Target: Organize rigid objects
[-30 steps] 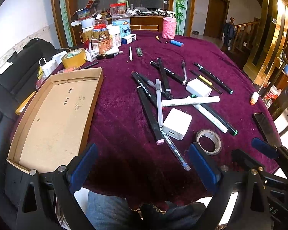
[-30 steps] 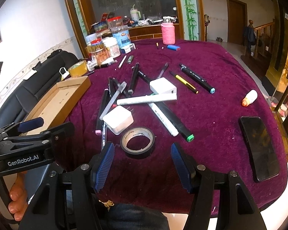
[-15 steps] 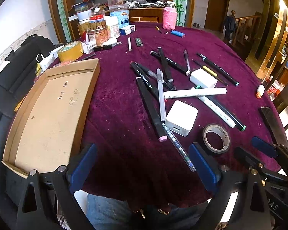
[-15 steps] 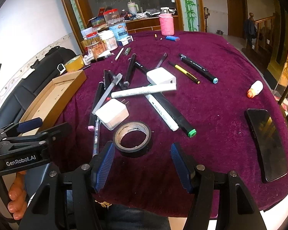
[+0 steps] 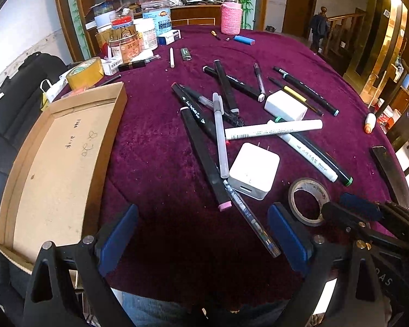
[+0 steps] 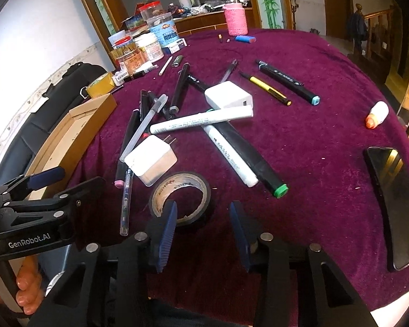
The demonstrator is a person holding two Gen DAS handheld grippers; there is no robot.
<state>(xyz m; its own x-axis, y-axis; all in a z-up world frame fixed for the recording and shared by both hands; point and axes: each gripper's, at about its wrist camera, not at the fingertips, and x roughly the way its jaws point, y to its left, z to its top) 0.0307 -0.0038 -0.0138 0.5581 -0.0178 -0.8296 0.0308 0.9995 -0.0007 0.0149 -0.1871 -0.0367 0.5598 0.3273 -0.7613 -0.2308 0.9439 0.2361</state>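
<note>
A pile of pens and markers lies mid-table on the purple cloth, with two white chargers. A black tape roll lies near the front edge. My right gripper is open, its left finger over the roll's hole and its right finger outside the rim. The roll also shows in the left wrist view. My left gripper is open and empty above the cloth in front of a clear pen. An empty cardboard tray lies at the left.
Jars, boxes and a yellow tape roll crowd the far left. A pink cup stands at the back. A black phone and a small white bottle lie at the right. A black seat is beside the tray.
Both grippers have moved forward over the table. My right gripper has closed in on the black tape roll and its fingers now straddle the roll's near rim, narrower than before.
</note>
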